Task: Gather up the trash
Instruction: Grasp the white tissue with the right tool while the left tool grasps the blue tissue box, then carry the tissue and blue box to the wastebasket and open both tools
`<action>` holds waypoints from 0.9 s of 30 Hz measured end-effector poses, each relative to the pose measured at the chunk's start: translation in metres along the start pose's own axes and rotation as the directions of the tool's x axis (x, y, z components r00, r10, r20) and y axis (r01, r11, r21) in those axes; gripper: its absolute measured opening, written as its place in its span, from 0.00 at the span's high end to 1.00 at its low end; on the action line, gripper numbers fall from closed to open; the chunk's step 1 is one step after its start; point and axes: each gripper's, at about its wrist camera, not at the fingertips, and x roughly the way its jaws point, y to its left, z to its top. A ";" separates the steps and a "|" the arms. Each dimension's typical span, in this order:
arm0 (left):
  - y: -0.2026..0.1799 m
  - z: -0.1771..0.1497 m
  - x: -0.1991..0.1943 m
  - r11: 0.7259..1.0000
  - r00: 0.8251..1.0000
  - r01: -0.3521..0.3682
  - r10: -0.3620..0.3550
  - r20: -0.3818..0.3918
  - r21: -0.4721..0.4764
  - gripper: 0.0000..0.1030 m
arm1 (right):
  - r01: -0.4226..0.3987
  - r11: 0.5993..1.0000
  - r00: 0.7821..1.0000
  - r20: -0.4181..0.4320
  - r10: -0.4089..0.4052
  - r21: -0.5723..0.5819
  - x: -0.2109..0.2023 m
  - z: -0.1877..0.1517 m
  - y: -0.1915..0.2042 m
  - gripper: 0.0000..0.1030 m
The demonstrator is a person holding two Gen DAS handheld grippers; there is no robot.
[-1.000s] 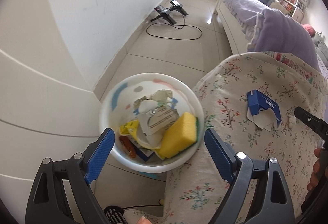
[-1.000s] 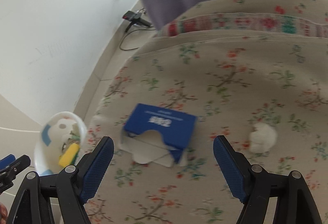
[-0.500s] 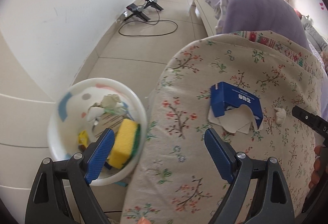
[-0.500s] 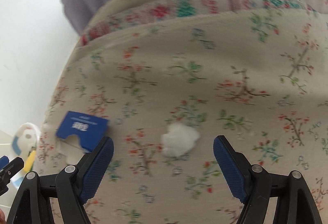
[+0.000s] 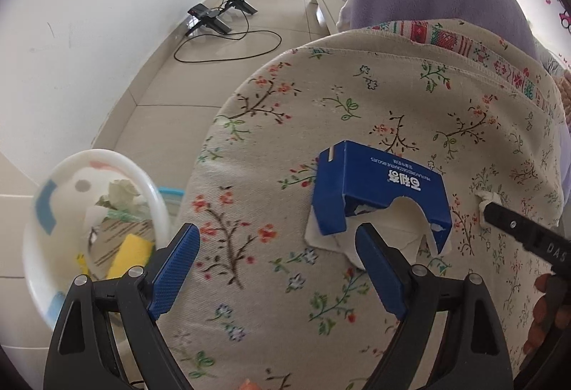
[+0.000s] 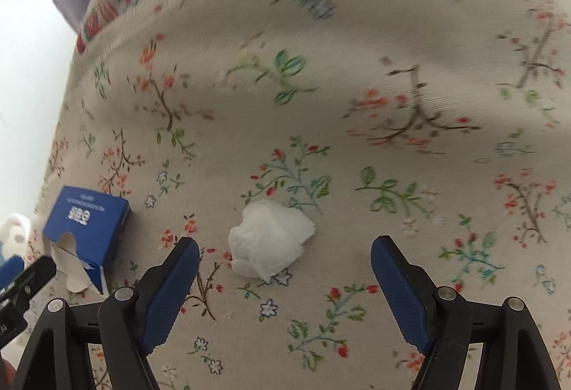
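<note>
Task approx. part done, judged from layout: white basin point(image 5: 107, 154) on floor, off to the left of left tool point(image 5: 274, 251), already holds a yellow sponge point(image 5: 128, 254), crumpled paper and wrappers. Left to collect on the floral bed cover point(image 5: 271, 140): 2 items visible, a torn blue carton point(image 5: 378, 186) and a wadded white tissue point(image 6: 271, 243). Left tool: jaws spread wide, nothing between the pads; carton sits just ahead of its right-hand finger, partly overlapped by that fingertip in view, contact not confirmed. Right tool point(image 6: 283, 268): jaws spread but easing closed a little; tissue lies between and just ahead of the fingertips, nearer the left-hand finger, pads not yet on it. Carton orientation (left wrist view): lies flat, printed face up, long axis runs from upper-left to lower-right across the tool's line, torn open mouth w/ white flap facing back toward the tool. Tissue: roughly round clump, no real long axis, slight spread to the right. Est. next: each tool closes on its item, then carries to basin. No other trash visible on cover, but far parts of bed are out of frame.
</note>
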 end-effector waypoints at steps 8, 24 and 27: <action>-0.015 0.008 0.010 0.999 0.999 0.015 -0.016 0.037 0.029 0.28 | 0.042 0.999 0.999 0.025 -0.041 -0.029 0.008 0.003 0.008 0.40; -0.032 -0.003 0.000 0.994 0.997 0.059 -0.063 0.043 0.089 1.00 | 0.028 0.998 1.000 0.011 -0.027 -0.064 0.006 0.004 0.037 0.77; -0.031 -0.005 -0.007 0.994 0.996 0.074 -0.078 0.047 0.086 1.00 | 0.024 0.998 1.000 0.022 -0.023 -0.058 -0.004 0.001 0.033 0.77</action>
